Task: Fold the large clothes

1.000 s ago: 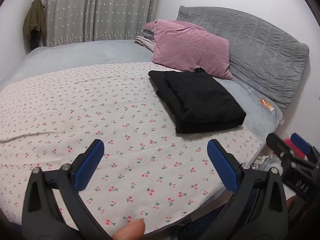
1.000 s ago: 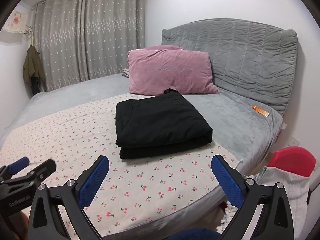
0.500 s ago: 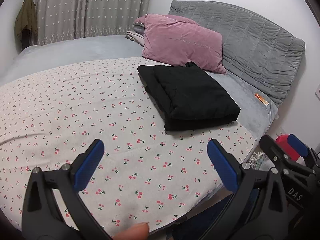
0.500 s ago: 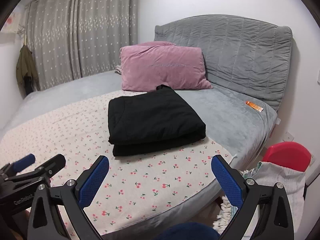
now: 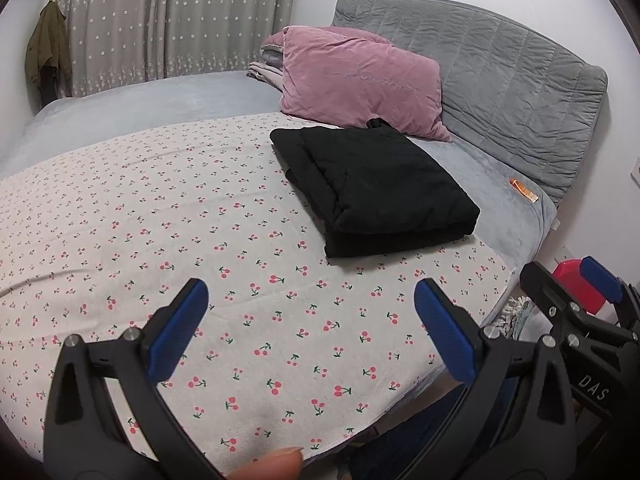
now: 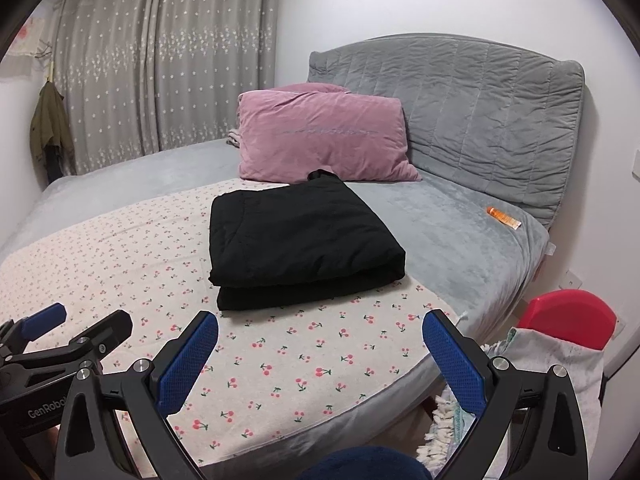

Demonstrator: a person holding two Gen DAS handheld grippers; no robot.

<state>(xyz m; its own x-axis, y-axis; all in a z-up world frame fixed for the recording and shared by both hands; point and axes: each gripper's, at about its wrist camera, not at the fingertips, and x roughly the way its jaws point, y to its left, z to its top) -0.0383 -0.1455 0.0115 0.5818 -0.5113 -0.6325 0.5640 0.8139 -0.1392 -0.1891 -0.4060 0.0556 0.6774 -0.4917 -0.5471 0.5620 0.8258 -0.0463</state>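
A black garment (image 5: 372, 188) lies folded in a thick rectangle on the cherry-print sheet (image 5: 168, 240), near the pink pillow; it also shows in the right wrist view (image 6: 300, 240). My left gripper (image 5: 312, 332) is open and empty, held over the near edge of the bed, well short of the garment. My right gripper (image 6: 320, 356) is open and empty, also over the near edge. Each gripper appears at the side of the other's view: the right one (image 5: 580, 296) and the left one (image 6: 68, 332).
A pink pillow (image 6: 320, 140) leans on the grey padded headboard (image 6: 460, 108). A small orange tube (image 6: 503, 217) lies on the grey blanket (image 6: 452, 232). A red bin (image 6: 568, 316) and a light cloth bag (image 6: 552, 364) stand beside the bed. Curtains (image 6: 160, 80) hang behind.
Both grippers have drifted slightly, so the view of the bed shifts a little. The black garment has not moved. Both grippers stay open.
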